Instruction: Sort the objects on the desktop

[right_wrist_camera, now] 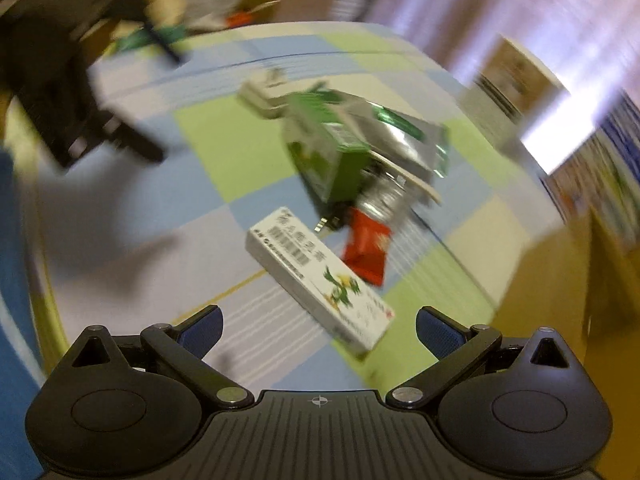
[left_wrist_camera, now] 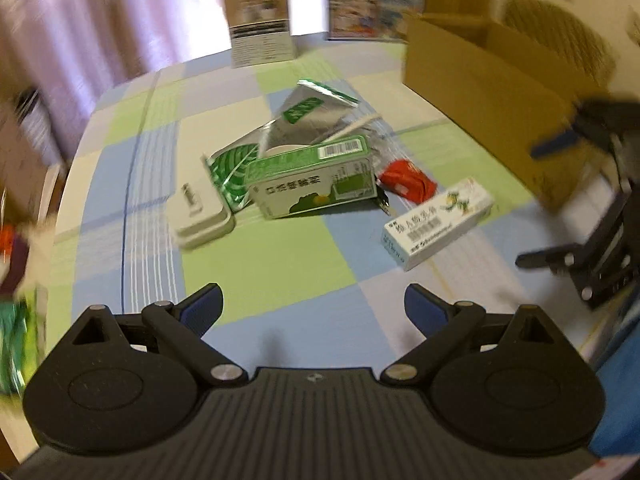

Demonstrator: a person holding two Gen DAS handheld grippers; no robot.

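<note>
A pile lies mid-table: a green box [left_wrist_camera: 312, 178], a silver-green foil bag [left_wrist_camera: 312, 116], a white case [left_wrist_camera: 202, 214], a red packet [left_wrist_camera: 408, 182] and a white medicine box [left_wrist_camera: 438, 222]. My left gripper [left_wrist_camera: 313, 308] is open and empty, short of the pile. My right gripper [right_wrist_camera: 319, 326] is open and empty, just short of the white medicine box [right_wrist_camera: 320, 276]. The green box [right_wrist_camera: 324, 148] and red packet [right_wrist_camera: 366, 246] lie beyond it. The right gripper also shows at the right edge of the left wrist view [left_wrist_camera: 548, 204].
An open cardboard box [left_wrist_camera: 492, 92] stands at the table's right side. A white-and-brown carton [left_wrist_camera: 260, 20] and a picture book [left_wrist_camera: 376, 0] stand at the far edge. The checked tablecloth [left_wrist_camera: 280, 272] covers the table. The left gripper shows blurred in the right wrist view [right_wrist_camera: 132, 100].
</note>
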